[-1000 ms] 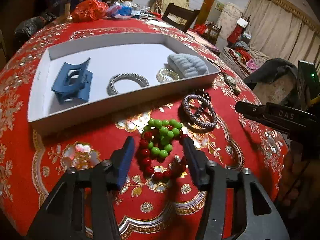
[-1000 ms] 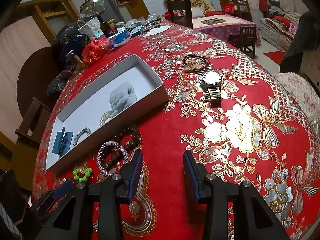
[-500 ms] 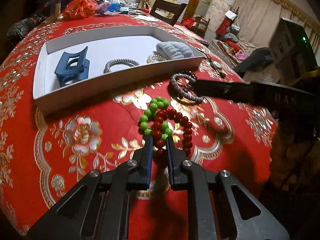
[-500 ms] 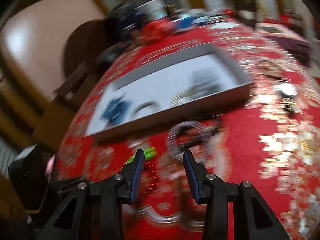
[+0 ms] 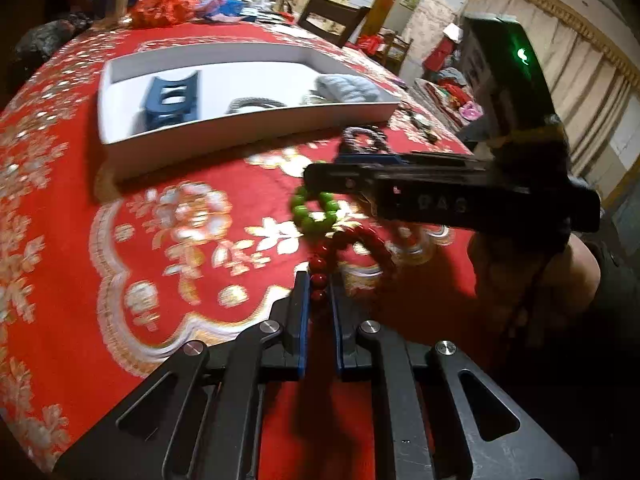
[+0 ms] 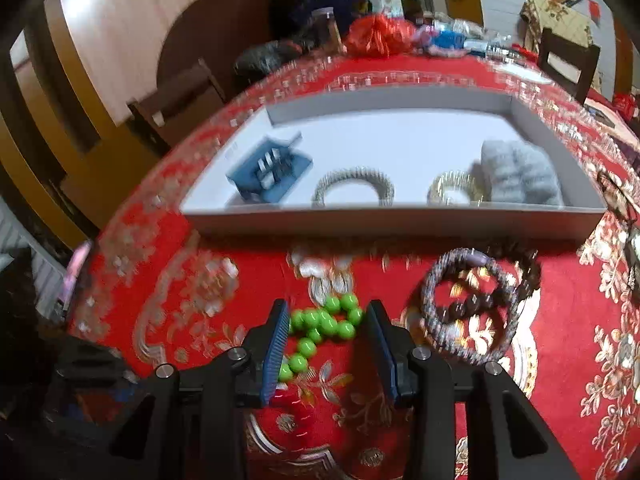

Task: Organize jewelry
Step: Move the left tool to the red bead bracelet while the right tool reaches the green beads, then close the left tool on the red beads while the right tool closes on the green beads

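The red bead bracelet (image 5: 320, 276) is clamped by the left gripper (image 5: 319, 280); the green bead bracelet (image 6: 324, 322) is straddled by the open right gripper (image 6: 326, 312).

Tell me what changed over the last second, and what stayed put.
The left gripper went from open around the beads to shut on the red bead string. The right gripper swung left from the bare cloth by the watch and now stands open around the green beads. The white tray, with its blue hair clip, and the purple bracelet stayed where they were.
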Demonstrator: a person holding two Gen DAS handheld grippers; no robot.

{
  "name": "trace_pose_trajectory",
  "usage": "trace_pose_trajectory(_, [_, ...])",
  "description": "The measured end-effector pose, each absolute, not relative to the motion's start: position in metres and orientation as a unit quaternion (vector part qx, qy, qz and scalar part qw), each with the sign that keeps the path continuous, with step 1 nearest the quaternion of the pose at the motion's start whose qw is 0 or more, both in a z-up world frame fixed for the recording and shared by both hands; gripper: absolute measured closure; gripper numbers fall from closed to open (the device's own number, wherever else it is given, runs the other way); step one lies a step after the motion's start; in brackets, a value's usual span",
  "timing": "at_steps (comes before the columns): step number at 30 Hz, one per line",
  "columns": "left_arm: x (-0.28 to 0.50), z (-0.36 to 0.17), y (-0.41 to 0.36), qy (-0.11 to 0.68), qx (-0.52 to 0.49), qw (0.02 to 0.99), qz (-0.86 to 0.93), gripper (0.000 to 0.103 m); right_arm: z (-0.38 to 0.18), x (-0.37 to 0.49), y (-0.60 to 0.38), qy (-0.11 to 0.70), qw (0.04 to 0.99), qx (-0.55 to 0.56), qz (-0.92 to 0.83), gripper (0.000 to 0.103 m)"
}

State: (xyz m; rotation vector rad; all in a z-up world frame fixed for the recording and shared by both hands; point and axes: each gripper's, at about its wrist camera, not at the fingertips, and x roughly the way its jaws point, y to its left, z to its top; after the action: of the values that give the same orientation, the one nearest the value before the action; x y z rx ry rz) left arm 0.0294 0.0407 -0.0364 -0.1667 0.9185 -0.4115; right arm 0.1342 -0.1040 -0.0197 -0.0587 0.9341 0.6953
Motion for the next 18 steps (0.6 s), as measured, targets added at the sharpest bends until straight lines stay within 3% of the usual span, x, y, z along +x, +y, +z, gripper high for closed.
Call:
trace_pose_trajectory(8, [0.041, -0.036, 0.066, 0.436, -0.101, 0.883, -0.144, 0.095, -0.021, 0.127, -0.103, 0.43, 0.84, -0.055, 0.325, 0.066])
trace_pose_trajectory(11, [0.045, -0.036, 0.065, 0.429, -0.098, 0.887, -0.137, 0.095, -0.02, 0.126, -0.1, 0.433, 0.839, -0.071, 0.324, 0.087])
trace_pose_trajectory(18, [0.048, -0.038, 0.061, 0.424, -0.088, 0.892, -0.133, 0.095, -0.019, 0.125, -0.114, 0.444, 0.842, -0.06, 0.301, 0.087])
